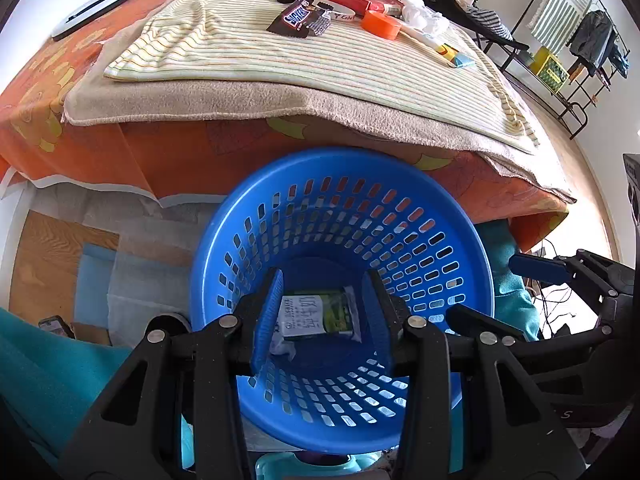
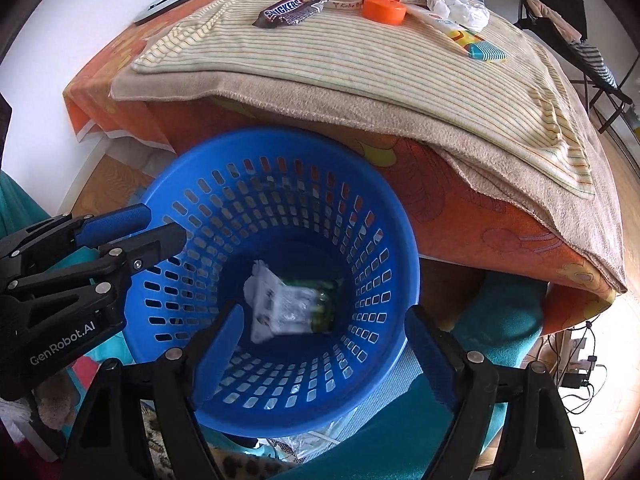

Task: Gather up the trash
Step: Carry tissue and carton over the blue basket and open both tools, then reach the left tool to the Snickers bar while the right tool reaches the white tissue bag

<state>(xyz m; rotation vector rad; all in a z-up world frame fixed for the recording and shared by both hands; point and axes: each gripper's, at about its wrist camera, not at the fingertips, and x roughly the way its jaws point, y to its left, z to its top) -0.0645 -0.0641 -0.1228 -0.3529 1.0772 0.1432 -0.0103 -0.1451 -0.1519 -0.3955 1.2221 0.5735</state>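
Both grippers hang over the blue basket [image 1: 460, 240]. The left gripper [image 1: 320, 312] has its jaws parted and empty, a green-and-white wrapper [image 1: 316, 312] lying beyond them. The right gripper [image 2: 320, 344] stands wide and empty, the wrapper below its jaws.

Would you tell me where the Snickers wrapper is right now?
In both views the Snickers wrapper lies at the far end of the striped cloth, left of the orange lid.

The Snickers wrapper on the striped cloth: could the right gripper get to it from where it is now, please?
Probably yes. The right gripper has its jaws open and empty over the blue basket, and the Snickers wrapper lies uncovered on the striped cloth, nothing on top of it.
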